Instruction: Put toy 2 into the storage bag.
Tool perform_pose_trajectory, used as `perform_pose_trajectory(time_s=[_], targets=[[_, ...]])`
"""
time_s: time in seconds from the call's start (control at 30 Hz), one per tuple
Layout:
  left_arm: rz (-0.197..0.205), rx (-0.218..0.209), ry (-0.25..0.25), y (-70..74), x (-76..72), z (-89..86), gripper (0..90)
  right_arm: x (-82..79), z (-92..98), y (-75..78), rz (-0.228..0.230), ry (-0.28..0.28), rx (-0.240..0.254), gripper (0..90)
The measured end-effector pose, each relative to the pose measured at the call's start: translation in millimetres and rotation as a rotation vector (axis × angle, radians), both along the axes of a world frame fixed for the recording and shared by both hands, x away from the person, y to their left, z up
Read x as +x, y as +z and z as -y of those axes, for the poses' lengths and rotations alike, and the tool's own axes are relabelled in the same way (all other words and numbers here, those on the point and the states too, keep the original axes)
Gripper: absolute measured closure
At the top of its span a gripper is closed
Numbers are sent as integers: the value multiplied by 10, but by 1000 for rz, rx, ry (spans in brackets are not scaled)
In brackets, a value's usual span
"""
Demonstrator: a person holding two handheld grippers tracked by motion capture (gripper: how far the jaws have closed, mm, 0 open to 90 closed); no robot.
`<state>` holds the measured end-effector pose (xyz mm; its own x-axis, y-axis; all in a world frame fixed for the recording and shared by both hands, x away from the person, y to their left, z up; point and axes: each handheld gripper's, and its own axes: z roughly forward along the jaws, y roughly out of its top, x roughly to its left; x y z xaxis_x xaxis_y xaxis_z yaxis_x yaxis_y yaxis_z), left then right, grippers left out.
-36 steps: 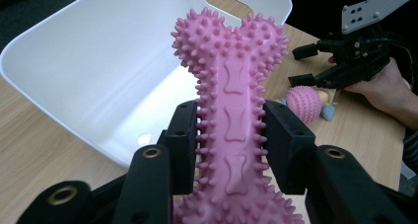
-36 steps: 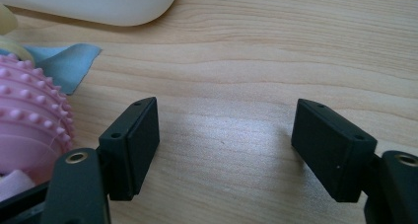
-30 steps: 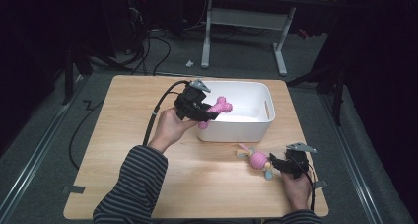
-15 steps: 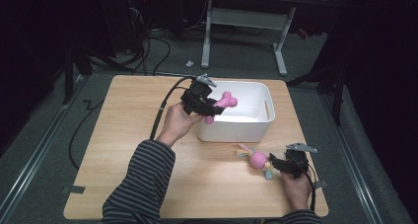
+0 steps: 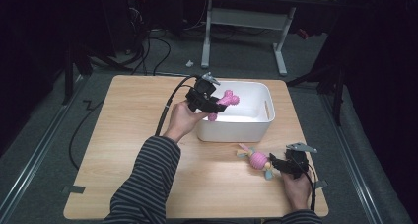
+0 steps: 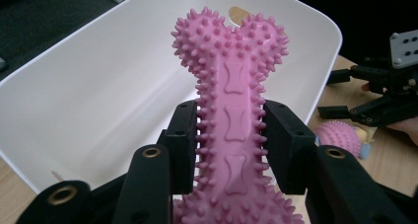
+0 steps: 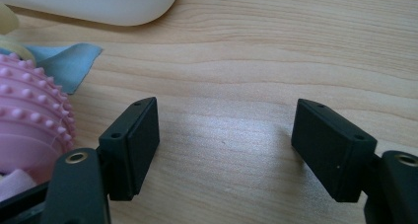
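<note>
Item 1, pink spiked bone toy [image 6: 231, 120]: I have it clamped across its shaft in the left tongs [image 5: 211, 104], pads pressing on both sides. It hangs over the near left corner of the white bin [image 5: 263, 121], knobbed end pointing into the hollow. Not yet let go.

Item 2, white bin: sits toward the far side of the worktop [image 5: 123, 135]. What I can see of its floor from the left gripper view is bare.

Item 3, pink spiked ball toy with pale and blue tails [image 5: 259, 160]: lies on the worktop in front of the bin, outside it.

Item 4, right tongs [image 7: 226, 152]: jaws wide apart, nothing between them, resting low over bare wood with the ball toy just beside the left jaw.

Status, as I judge it: first toy carried to the bin, drop pending. Second toy not yet gripped. Both deposits remain.
</note>
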<state>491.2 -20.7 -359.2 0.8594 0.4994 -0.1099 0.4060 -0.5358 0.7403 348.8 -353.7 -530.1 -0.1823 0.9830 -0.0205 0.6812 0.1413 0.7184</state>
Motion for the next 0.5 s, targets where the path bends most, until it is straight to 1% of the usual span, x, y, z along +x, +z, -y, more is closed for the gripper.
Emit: perform_pose_trajectory(time_s=[0.1,0.33,0.43,0.5], targets=[[2,-6,10,-17,23,9,593,0,0,0,0,0,0,266],[6,11,17,-64,49,66,593,0,0,0,0,0,0,266],[2,11,32,-104,75,88,592,-1,-1,0,0,0,0,266],[6,10,38,-111,84,93,592,-1,-1,0,0,0,0,266]])
